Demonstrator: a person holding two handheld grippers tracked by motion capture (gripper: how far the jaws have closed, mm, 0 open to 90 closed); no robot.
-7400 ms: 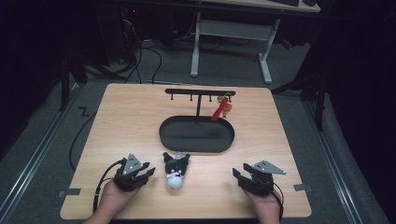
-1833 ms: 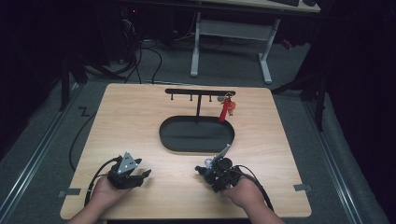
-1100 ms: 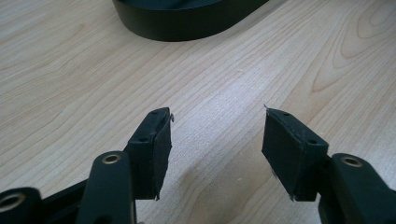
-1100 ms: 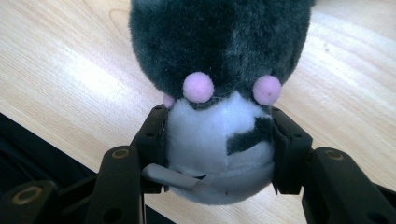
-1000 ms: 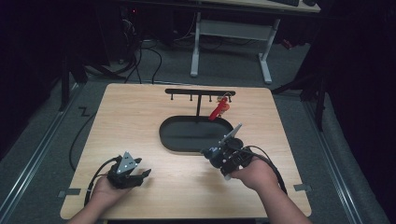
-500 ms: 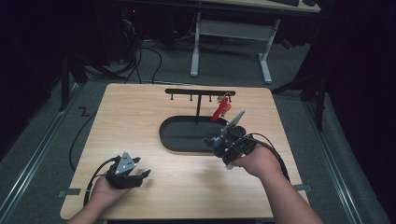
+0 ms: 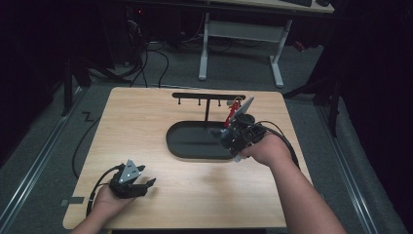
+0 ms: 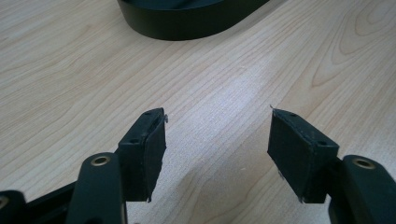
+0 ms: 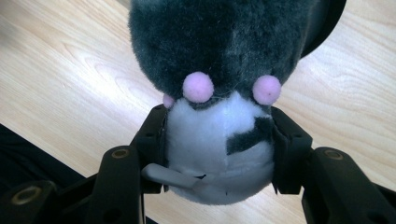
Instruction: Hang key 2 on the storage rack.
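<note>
A plush toy (image 9: 217, 56) with a dark grey top, white belly and small pink dots is clamped at its white part between the jaws of my right gripper (image 9: 219, 144). In the high view the right gripper (image 7: 228, 139) hangs above the right end of the black oval tray (image 7: 170, 141), its grey plate tilted up. My left gripper (image 7: 147, 185) rests on the table near the front left. The left gripper's jaws (image 8: 217, 140) have just been opening and stand wide apart over bare wood with nothing between them.
Behind the tray stands a black hook rack (image 7: 207, 96) with a red item (image 7: 233, 109) hanging at its right end, close to my right gripper. The tray's rim (image 8: 187, 23) lies ahead of the left gripper. The wooden table (image 7: 141, 117) has bare room at left.
My right gripper has risen with the plush toy and moved back and right, from the tray's near edge to above its right end. The left gripper has stayed put.
</note>
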